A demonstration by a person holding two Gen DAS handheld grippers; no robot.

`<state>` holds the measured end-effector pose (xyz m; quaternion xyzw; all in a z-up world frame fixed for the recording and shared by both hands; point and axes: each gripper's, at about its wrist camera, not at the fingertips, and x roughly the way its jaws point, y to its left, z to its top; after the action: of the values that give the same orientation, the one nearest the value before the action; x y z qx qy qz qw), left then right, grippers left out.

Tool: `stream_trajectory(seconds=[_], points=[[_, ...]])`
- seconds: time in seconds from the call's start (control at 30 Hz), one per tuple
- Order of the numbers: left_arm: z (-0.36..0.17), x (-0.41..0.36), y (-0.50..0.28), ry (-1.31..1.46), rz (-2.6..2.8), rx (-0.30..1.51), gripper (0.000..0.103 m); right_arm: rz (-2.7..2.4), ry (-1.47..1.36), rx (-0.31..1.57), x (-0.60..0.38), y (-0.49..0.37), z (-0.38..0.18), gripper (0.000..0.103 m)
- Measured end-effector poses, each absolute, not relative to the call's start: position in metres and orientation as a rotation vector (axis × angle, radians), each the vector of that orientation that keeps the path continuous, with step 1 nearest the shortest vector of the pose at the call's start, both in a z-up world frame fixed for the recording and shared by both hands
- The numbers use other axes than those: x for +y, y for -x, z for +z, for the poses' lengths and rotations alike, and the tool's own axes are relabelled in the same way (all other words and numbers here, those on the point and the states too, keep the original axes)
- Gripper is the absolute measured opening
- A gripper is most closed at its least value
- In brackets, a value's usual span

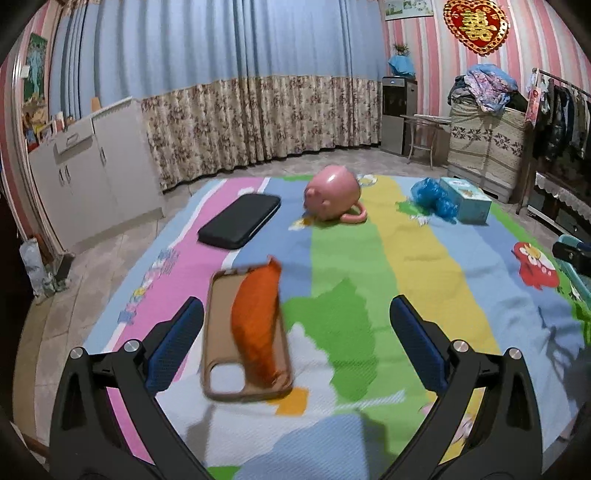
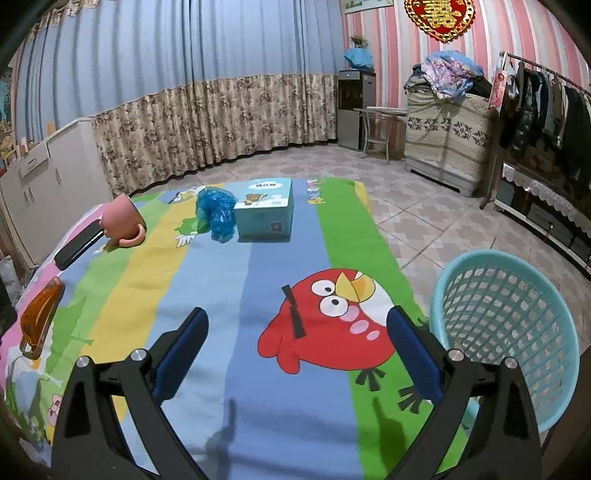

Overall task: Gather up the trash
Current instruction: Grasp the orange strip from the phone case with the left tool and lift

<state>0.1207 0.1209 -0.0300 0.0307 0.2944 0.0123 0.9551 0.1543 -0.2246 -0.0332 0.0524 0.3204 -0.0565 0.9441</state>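
From the left wrist view we see the brown phone case whole, with the orange wrapper lying along it; the right wrist view catches both only at its left edge. The right wrist view alone gives us the full teal mesh basket, standing beside the right edge of the surface; the left view shows only a sliver of something teal at its far right.

On the light blue box we see a cartoon bear and some printed characters, too small for us to read. The red heart ornament on the wall bears a gold double-happiness character.

Our left tool is spread wide and holds nothing; the wrapper lies just inside its left finger, on the case. Our right tool is likewise spread wide and empty, over the red bird print, with the basket just to its right. The crumpled blue plastic bag lies well ahead of it, touching the box. The pink mug lies on its side near the black case.
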Motion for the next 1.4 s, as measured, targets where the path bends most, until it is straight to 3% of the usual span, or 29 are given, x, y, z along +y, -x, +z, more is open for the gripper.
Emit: stream_trajectory(seconds=[0.6, 0.7, 0.93, 1.07, 1.4], points=[[-0.057, 0.16, -0.169, 0.014, 0.071, 0.711, 0.096, -0.141, -0.109, 0.731, -0.209, -0.173, -0.053, 0.095], [-0.06, 0.162, -0.179, 0.031, 0.05, 0.744, 0.079, -0.138, -0.107, 0.743, -0.208, -0.175, -0.055, 0.095], [-0.071, 0.157, -0.195, -0.006, 0.011, 0.809, 0.015, -0.095, -0.121, 0.763, -0.202, -0.181, -0.054, 0.095], [-0.056, 0.149, -0.199, -0.06, 0.012, 0.75, 0.008, -0.092, -0.08, 0.759, -0.195, -0.194, -0.049, 0.095], [-0.006, 0.136, -0.243, -0.061, -0.012, 0.59, 0.007, 0.009, -0.002, 0.733, -0.142, -0.274, -0.034, 0.094]])
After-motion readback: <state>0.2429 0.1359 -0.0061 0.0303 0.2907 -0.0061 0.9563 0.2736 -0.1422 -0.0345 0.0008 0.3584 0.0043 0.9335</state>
